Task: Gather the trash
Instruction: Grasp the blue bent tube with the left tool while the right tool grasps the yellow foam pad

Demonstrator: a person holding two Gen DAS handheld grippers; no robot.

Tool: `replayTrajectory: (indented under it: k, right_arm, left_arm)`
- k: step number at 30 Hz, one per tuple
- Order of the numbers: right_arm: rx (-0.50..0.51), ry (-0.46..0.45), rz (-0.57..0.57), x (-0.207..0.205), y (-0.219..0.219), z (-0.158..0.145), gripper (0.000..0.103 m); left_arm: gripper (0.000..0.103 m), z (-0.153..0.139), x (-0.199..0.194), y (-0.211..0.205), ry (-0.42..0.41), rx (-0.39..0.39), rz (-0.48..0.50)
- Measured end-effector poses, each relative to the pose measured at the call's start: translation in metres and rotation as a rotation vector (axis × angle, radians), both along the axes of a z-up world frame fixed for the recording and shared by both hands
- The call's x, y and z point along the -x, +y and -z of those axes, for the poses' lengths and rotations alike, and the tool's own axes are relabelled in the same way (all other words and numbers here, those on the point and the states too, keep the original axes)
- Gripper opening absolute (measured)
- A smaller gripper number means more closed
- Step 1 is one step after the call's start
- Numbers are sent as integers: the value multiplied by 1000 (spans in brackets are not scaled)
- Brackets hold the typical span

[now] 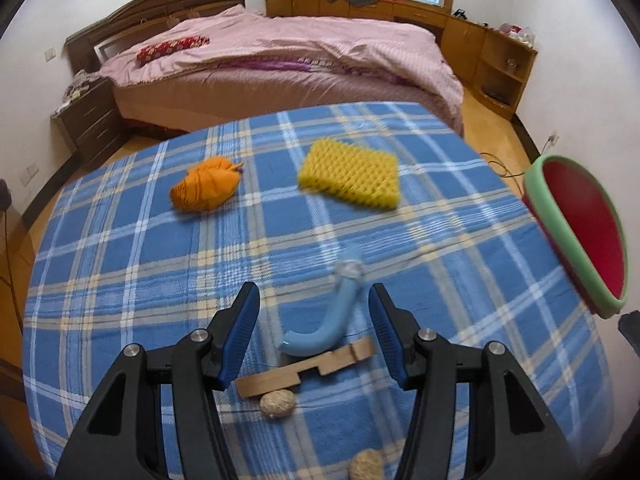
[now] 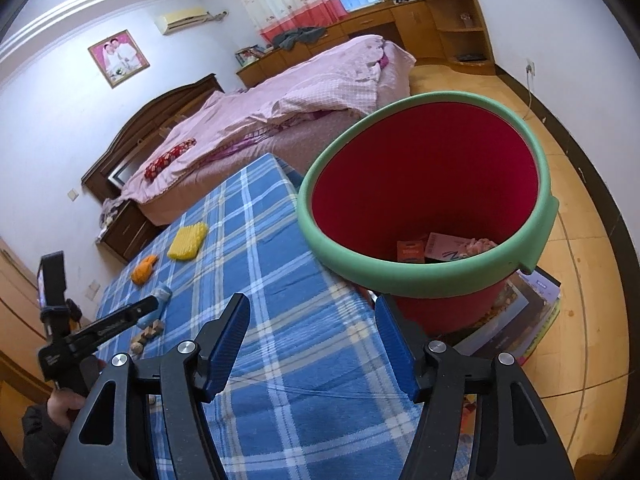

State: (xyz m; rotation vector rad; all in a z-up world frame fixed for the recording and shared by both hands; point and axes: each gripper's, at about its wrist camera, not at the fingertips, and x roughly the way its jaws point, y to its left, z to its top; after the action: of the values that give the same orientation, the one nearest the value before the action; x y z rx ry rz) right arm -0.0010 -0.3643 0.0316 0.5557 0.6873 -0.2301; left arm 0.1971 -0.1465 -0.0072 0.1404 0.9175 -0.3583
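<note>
Left wrist view: your left gripper hangs with fingers apart, empty, over the blue tube on the plaid cloth. Right wrist view: your right gripper is spread and empty beside the red bin, which holds scraps

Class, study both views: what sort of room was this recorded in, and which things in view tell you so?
Most likely a home bedroom. A bed with a pink quilt and a dark wooden headboard fills the background, a bedside cabinet stands beside it, and a framed portrait hangs on the wall.
</note>
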Motion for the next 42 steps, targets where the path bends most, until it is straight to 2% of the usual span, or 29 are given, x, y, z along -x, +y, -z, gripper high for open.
replayTrajectory:
  k: [4,7,18,29,36,42]
  right_arm:
    - [3,4,-5,-2,3,1,66]
    - [-22,8,-12,-6,3,4,67]
    - [-37,15,-89,-38,23,-7,67]
    - [33,24,-213,-105,69,-24,67]
    - [53,62,-253,-161,86,-16,67]
    - [80,118,-278,-205,102,6,67]
  left_arm:
    - [56,9,-3,2,25,5,-5]
    - [45,12,-2,4,23,14,-11]
    - [43,-2,-5,38,31,151,-46]
    - [43,-29,-41,98,-33,205,-221]
    - [43,-15,-53,136,-43,221,-342]
    - [43,2,-59,155,-14,241,-396]
